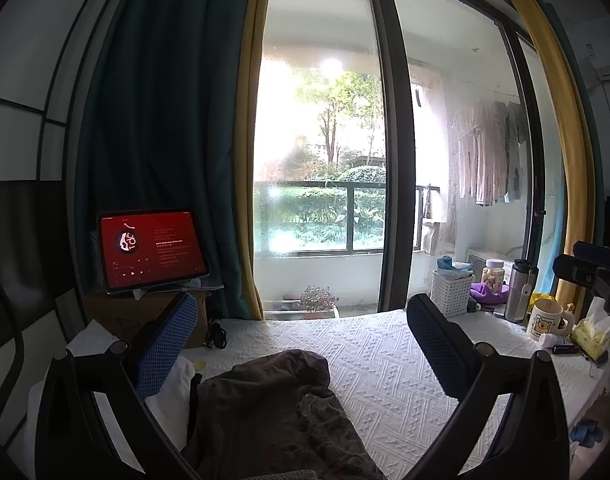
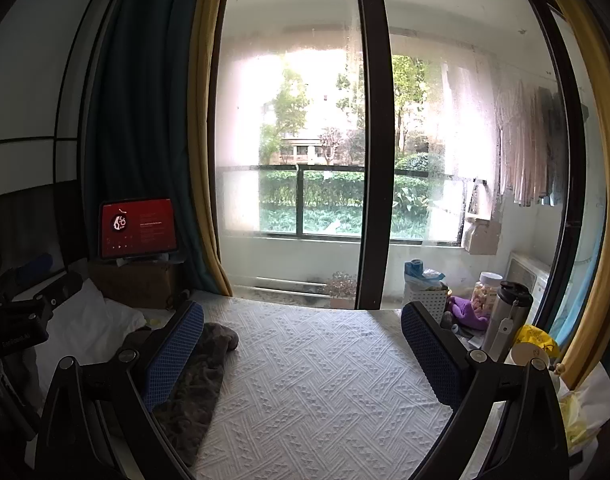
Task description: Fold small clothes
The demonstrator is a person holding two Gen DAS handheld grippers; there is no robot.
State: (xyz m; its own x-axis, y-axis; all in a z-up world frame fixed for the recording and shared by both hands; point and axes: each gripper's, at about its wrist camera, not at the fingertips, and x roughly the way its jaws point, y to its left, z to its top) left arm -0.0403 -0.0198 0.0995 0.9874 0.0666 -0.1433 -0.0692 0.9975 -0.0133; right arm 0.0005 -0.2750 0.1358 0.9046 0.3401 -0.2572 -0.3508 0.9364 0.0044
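A crumpled dark brown garment (image 1: pixel 273 412) lies on the white textured cloth (image 1: pixel 385 368) covering the table. In the left wrist view it sits low between the blue-padded fingers, under my left gripper (image 1: pixel 305 340), which is open and holds nothing. In the right wrist view the same brown garment (image 2: pixel 201 380) lies at the left, partly behind the left finger (image 2: pixel 173 356). My right gripper (image 2: pixel 305 352) stands open over the bare white cloth (image 2: pixel 313 392). A white garment (image 1: pixel 173 400) lies left of the brown one.
A tablet (image 1: pixel 151 250) with a red screen stands at the back left on a box. At the right edge stand a white basket (image 1: pixel 451 292), a steel flask (image 1: pixel 521 290), a mug (image 1: pixel 547 318), a jar and a purple toy. A glass door closes off the back.
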